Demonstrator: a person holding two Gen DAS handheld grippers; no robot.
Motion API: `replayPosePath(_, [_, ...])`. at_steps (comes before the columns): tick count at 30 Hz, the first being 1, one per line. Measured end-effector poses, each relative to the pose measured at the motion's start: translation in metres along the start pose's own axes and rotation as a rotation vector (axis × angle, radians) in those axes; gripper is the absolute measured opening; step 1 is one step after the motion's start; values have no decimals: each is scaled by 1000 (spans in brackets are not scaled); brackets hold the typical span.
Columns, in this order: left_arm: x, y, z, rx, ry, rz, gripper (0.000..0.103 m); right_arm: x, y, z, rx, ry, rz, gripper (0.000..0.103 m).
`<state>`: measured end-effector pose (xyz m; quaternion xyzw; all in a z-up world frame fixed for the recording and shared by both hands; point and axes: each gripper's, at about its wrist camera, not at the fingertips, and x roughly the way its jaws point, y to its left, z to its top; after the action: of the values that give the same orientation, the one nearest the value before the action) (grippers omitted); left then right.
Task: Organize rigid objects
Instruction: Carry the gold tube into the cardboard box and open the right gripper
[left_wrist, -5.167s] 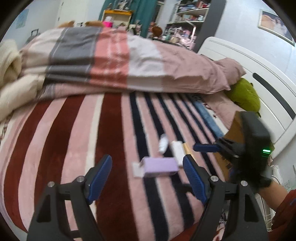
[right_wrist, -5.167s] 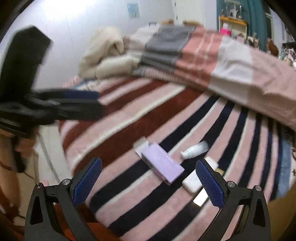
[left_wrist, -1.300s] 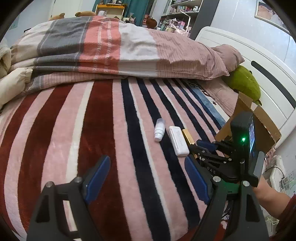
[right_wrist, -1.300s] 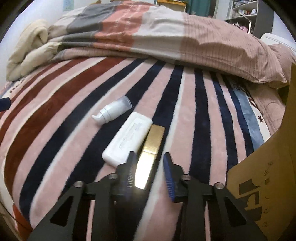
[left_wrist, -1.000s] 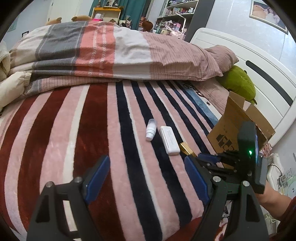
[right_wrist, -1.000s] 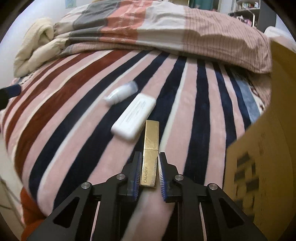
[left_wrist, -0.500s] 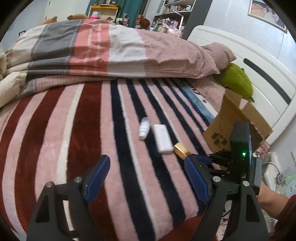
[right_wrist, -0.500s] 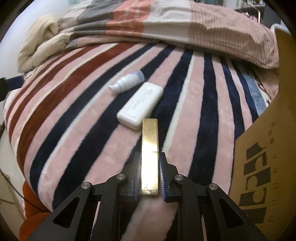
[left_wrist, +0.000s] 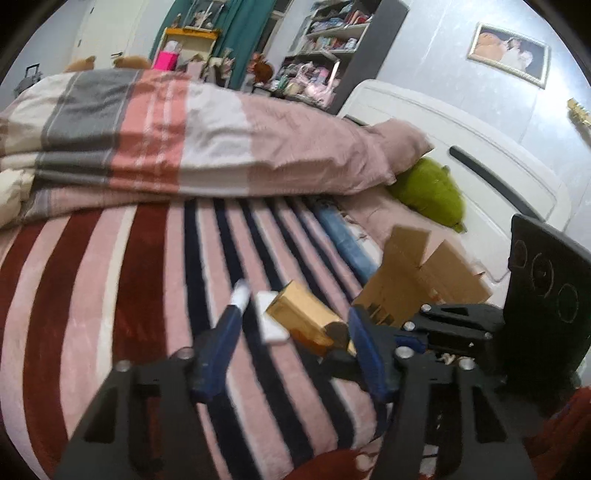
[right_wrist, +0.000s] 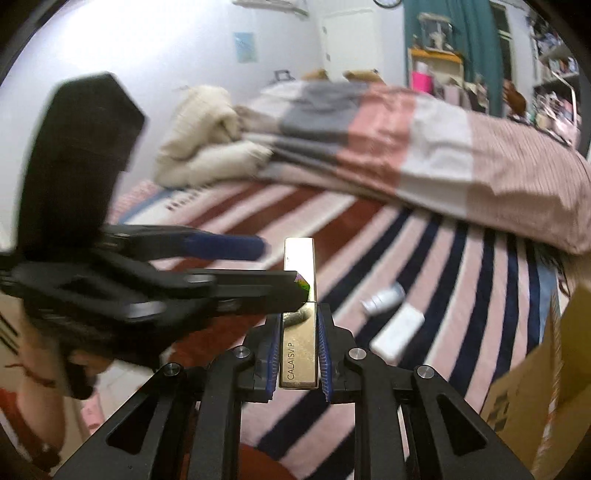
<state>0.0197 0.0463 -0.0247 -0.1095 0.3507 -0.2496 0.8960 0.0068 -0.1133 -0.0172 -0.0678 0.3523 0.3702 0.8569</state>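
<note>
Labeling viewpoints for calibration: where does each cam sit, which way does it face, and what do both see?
Left wrist: on the left tongs, closing on nothing, facing across the striped blanket toward the cardboard box; right tongs at right.
Right wrist: on the right tongs, shut on the gold box, facing the folded duvet; left tongs cross at left.
Shared: gold box, white case, small bottle.

Left wrist view looked down along own fingers, close over striped blanket (left_wrist: 140, 280), facing headboard (left_wrist: 480, 177); right wrist view faced duvet (right_wrist: 424, 147) and wall; both shared blanket, gold box (left_wrist: 303, 317), cardboard box (left_wrist: 413, 280).
</note>
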Motion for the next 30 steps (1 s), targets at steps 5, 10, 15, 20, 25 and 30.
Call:
replayPosePath(5, [4, -26, 23, 53, -17, -20, 43, -26, -1, 12, -30, -56, 12, 13])
replayPosePath(10, [27, -67, 42, 125, -7, -21, 43, -53, -31, 10, -5, -90, -8, 13])
replayPosePath(15, [69, -113, 61, 189, 34, -65, 43, -83, -75, 1, 37, -116, -57, 13])
replayPosePath(20, [127, -158, 67, 245, 130, -117, 43, -106, -132, -20, 115, -82, -120, 13])
replayPosePath(25, [177, -194, 61, 293, 226, -142, 43, -116, -177, -47, 192, -10, -167, 13])
replayPosePath(30, [201, -203, 56, 304, 282, -138, 43, -115, -200, -62, 221, 51, -187, 13])
